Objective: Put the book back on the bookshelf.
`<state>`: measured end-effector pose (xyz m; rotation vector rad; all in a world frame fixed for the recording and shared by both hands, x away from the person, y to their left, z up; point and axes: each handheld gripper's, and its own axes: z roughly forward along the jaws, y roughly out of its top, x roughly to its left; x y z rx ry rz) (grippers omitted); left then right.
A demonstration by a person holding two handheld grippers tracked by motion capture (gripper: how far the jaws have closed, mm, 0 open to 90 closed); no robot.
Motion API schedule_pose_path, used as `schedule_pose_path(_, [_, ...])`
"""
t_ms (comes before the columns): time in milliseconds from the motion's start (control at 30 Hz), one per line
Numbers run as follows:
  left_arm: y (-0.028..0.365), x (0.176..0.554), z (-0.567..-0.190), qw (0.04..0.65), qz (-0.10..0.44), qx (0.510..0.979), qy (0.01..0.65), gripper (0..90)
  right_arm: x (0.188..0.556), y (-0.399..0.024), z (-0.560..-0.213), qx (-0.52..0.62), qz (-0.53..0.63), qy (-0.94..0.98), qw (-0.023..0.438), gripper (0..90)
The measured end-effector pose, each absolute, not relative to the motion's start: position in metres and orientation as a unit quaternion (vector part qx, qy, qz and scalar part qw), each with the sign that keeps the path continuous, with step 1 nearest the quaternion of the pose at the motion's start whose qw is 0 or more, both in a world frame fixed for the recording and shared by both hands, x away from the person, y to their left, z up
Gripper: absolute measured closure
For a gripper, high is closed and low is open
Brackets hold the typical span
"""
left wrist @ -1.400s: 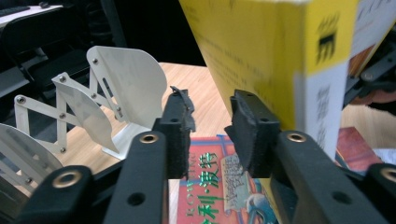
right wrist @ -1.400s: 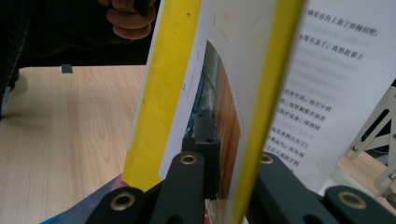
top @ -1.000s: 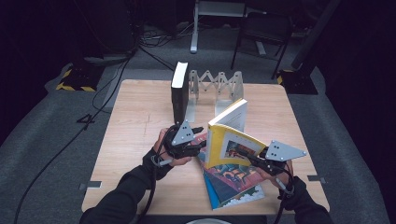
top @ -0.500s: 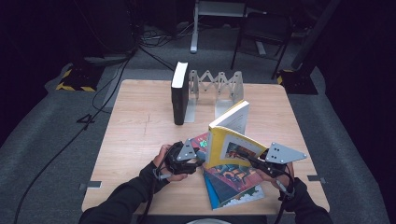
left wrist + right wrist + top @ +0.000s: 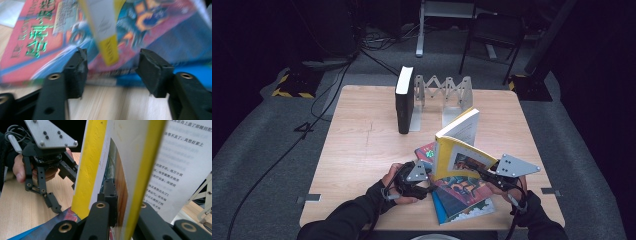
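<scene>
Claws differ: right claw (image 5: 486, 175) clamps the yellow book (image 5: 458, 150) upright over the flat books (image 5: 459, 195), while left claw (image 5: 112, 72), lowered beside it, has just widened, empty, ready to steady it.

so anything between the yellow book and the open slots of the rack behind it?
Nothing visible. Yellow book, clamped upright by the right gripper, has bare table up to the rack; black book stands at its left end.

Wooden table with books and a rack

The light wooden table (image 5: 362, 150) carries a black book (image 5: 404, 100) standing upright beside a grey folding rack (image 5: 447, 95), and flat colourful books (image 5: 457, 197) near the front edge.
</scene>
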<state>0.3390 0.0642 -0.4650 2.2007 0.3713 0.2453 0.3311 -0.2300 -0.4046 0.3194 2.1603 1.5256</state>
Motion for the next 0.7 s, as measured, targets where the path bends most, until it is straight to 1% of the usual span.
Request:
schedule_pose_path(100, [0.059,0.341,-0.465,0.44,0.096,0.88,0.152,42.7,0.331,-0.23,-0.405,0.116,0.558,0.787,0.235,86.6])
schedule_pose_path(233, [0.054,0.343,-0.458,0.458,0.105,0.869,0.155,43.7,0.331,-0.231,-0.405,0.117,0.56,0.787,0.233,86.4])
schedule_pose_path(333, [0.053,0.346,-0.451,0.477,0.112,0.857,0.161,46.9,0.332,-0.231,-0.405,0.116,0.559,0.787,0.234,84.9])
schedule_pose_path(433, [0.054,0.349,-0.442,0.497,0.12,0.844,0.163,49.5,0.332,-0.23,-0.406,0.124,0.555,0.789,0.232,81.3])
schedule_pose_path(500, [0.055,0.35,-0.439,0.502,0.12,0.841,0.162,50.9,0.333,-0.23,-0.407,0.126,0.552,0.789,0.237,77.6])
schedule_pose_path(533, [0.057,0.352,-0.431,0.52,0.126,0.829,0.163,52.0,0.333,-0.23,-0.407,0.127,0.552,0.79,0.235,75.3])
schedule_pose_path(600, [0.058,0.352,-0.427,0.527,0.131,0.824,0.164,55.1,0.334,-0.231,-0.406,0.132,0.553,0.786,0.242,70.3])
schedule_pose_path(633, [0.06,0.354,-0.42,0.54,0.138,0.814,0.164,57.1,0.335,-0.232,-0.406,0.135,0.556,0.783,0.246,69.5])
schedule_pose_path(700, [0.061,0.355,-0.417,0.544,0.138,0.812,0.162,58.1,0.335,-0.233,-0.406,0.137,0.557,0.78,0.251,69.3])
